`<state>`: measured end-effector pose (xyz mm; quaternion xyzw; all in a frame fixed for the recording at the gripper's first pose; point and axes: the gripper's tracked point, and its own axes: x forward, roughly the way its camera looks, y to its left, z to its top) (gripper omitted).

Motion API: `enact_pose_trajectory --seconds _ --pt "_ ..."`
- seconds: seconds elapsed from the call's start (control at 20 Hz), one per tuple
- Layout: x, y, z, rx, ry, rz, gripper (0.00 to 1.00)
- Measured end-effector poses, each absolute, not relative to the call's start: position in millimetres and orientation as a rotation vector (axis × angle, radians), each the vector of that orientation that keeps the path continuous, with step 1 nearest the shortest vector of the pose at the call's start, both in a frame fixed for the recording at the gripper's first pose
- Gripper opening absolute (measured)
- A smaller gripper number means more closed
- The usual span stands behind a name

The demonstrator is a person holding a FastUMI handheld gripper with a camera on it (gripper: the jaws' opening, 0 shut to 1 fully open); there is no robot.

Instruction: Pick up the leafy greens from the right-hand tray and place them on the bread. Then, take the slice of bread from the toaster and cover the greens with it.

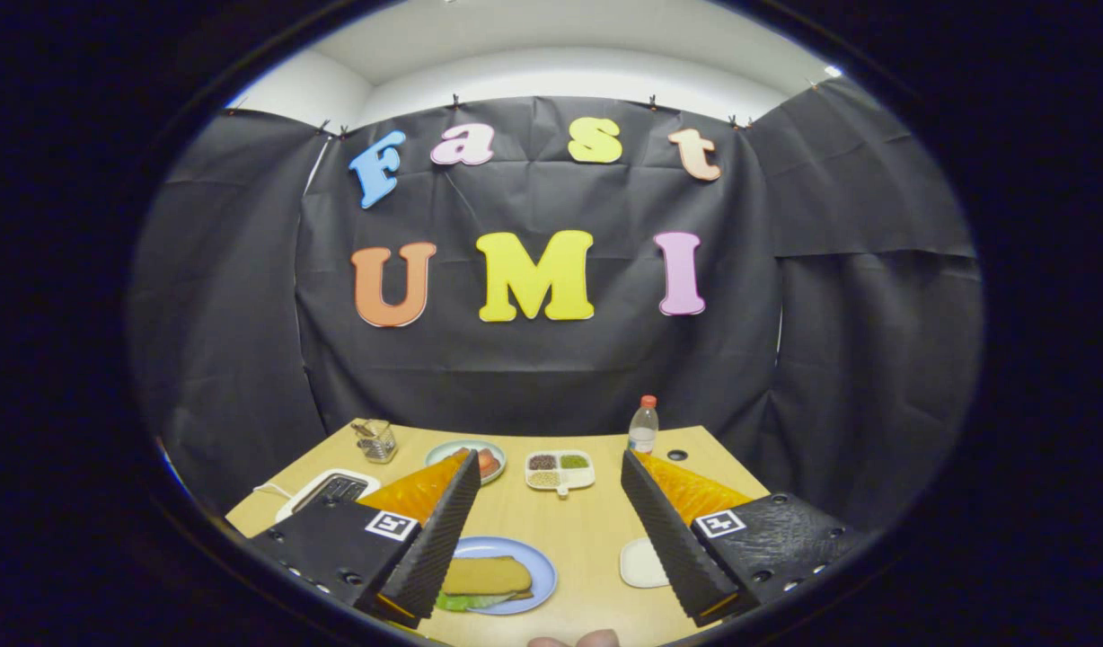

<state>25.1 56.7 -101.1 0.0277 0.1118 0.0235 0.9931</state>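
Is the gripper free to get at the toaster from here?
Probably yes: the gripper is open and holds nothing, and the toaster sits just beyond its left finger with nothing between.

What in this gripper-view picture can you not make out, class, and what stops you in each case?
- Toaster: near part hidden by the left finger; whether bread remains inside cannot be told.
- White tray: partly behind the right finger; contents unclear.
- Compartment dish: fillings too small to identify.
- Far plate: food partly behind the left fingertip.
- Sandwich on the blue plate: near edge covered by the left finger.
- Gripper: open, holding nothing.
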Motion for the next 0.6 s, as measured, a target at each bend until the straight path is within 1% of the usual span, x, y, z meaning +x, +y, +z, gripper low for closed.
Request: enact_pose_trajectory --seconds 0.6 --pt "-9 84 -108 0.079 0.239 0.073 0.96"
